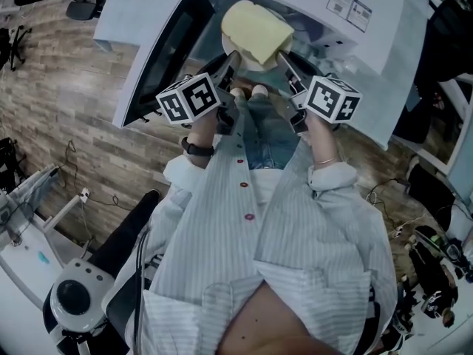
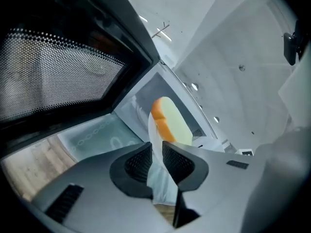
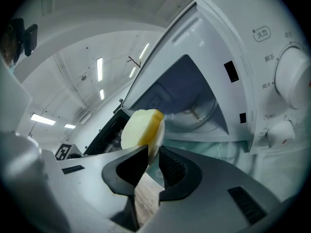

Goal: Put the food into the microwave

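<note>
A pale yellow slab of food point(image 1: 256, 32) with an orange crust lies on a white plate point(image 1: 238, 54), held up in front of the open white microwave point(image 1: 355, 21). My left gripper point(image 1: 228, 66) is shut on the plate's left rim and my right gripper point(image 1: 284, 63) on its right rim. In the left gripper view the plate's rim point(image 2: 154, 135) runs between the left gripper's point(image 2: 156, 159) pads, with the food point(image 2: 172, 120) beyond. In the right gripper view the plate's edge point(image 3: 156, 140) sits in the right gripper point(image 3: 153, 161), the food point(image 3: 141, 127) before the microwave's cavity point(image 3: 189, 101).
The microwave's door point(image 1: 166, 50) swings open to the left, its mesh window point(image 2: 58, 76) close by my left gripper. Two control knobs point(image 3: 296, 76) sit on the right of the front panel. A greenish mat point(image 2: 97, 135) lies below the opening. The person's striped sleeves fill the lower head view.
</note>
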Demonstrator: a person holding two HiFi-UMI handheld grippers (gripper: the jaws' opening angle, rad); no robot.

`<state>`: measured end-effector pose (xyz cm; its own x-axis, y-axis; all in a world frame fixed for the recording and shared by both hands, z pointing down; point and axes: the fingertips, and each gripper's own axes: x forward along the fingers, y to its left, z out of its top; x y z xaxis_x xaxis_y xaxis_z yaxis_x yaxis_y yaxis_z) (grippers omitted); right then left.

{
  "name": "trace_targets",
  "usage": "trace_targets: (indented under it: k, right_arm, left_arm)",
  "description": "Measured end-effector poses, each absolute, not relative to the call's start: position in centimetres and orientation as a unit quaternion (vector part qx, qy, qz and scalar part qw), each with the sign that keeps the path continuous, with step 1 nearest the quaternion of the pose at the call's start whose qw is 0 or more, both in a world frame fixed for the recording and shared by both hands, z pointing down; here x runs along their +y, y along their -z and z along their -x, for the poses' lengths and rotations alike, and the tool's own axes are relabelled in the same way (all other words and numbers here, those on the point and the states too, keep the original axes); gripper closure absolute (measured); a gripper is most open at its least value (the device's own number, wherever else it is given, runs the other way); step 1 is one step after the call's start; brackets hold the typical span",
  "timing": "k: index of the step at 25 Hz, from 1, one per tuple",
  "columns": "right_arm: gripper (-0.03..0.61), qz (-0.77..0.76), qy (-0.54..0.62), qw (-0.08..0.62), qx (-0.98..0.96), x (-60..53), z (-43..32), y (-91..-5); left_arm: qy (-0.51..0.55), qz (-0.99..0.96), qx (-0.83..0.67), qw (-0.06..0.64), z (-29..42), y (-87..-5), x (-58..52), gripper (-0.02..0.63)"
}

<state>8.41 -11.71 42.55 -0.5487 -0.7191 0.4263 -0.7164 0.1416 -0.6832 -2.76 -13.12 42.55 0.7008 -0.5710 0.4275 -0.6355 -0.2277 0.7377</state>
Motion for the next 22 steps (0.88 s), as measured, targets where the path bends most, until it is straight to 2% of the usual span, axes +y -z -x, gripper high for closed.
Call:
trace_targets:
  k: [22]
  right_arm:
    - [0.506,0.494,0.460,-0.005,0.738,-14.4,-9.0,-44.6]
  left_arm:
    - [-0.062,-0.783,-0.367,0.498,2.0,-44.8,-16.1,0.554]
